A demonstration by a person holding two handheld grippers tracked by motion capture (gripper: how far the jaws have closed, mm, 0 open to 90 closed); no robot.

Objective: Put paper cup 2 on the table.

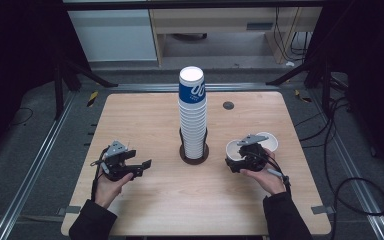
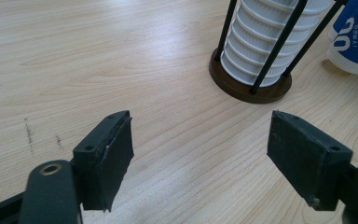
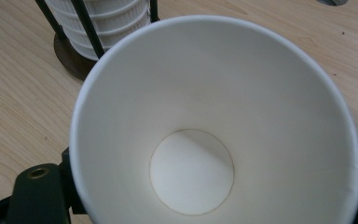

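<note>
Cup stack (image 1: 193, 120) just left of gripped cup (image 3: 214, 140); table (image 1: 145, 210) otherwise bare

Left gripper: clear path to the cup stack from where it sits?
Probably yes. The left gripper is open, holds nothing, and bare table lies between it and the cup stack; the holder's black rods may hinder a low grasp.
</note>
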